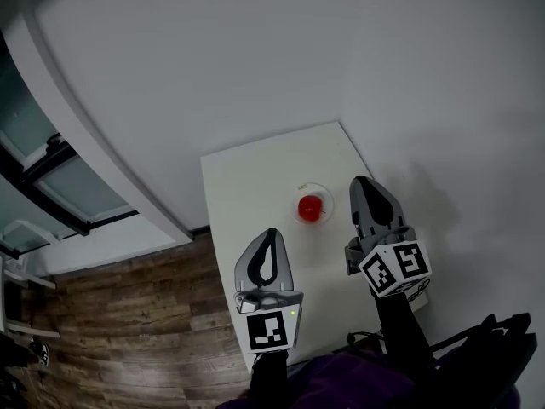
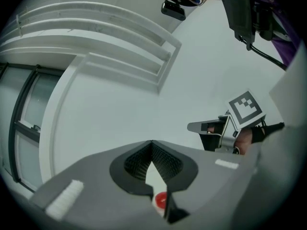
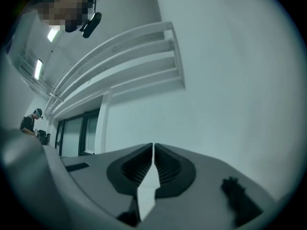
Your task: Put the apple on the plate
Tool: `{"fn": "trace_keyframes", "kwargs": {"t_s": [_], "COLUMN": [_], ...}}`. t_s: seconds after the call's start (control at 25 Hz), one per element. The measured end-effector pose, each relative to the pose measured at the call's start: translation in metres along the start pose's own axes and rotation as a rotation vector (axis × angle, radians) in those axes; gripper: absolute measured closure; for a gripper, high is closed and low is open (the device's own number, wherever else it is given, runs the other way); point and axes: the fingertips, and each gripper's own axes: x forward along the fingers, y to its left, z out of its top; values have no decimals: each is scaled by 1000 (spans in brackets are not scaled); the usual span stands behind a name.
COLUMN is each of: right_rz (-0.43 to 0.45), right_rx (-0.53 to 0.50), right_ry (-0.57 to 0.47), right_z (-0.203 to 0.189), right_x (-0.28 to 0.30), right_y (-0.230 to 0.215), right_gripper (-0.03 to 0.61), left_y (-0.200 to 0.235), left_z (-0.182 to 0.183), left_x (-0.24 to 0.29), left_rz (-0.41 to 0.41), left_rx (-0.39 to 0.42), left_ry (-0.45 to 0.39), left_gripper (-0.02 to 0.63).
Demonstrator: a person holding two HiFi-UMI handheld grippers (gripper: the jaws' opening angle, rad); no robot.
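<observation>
A red apple point(image 1: 310, 208) rests on a small clear plate point(image 1: 326, 193) near the middle of the white table point(image 1: 247, 186). Both grippers hang well above the table, pointing about level. My left gripper point(image 1: 270, 232) is shut and empty, nearer me and left of the plate. Through the gap under its tips in the left gripper view, the apple point(image 2: 160, 200) shows far below. My right gripper point(image 1: 358, 179) is shut with nothing between its jaws, just right of the plate in the head view. Its tips point(image 3: 153, 145) meet against the white wall.
A white wall point(image 1: 298, 49) stands behind the table. A window with dark frames point(image 1: 60, 186) is at the left above a wooden floor point(image 1: 128, 322). The right gripper point(image 2: 225, 128) shows in the left gripper view. A person stands far off point(image 3: 29, 122).
</observation>
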Motion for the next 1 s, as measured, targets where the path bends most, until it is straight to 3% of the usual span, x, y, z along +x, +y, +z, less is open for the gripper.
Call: {"fn": "trace_keyframes", "kwargs": {"t_s": [1.0], "right_rz": [27], "right_rx": [-29], "right_ry": [-5], "right_z": [-6], "right_x": [2], "right_y": [-6], "right_gripper": [568], "left_y": [-4], "left_z": [-2], "left_x": [8], "left_rz": [4], "left_rx": [28], "left_ry": [-28], "left_gripper": [609]}}
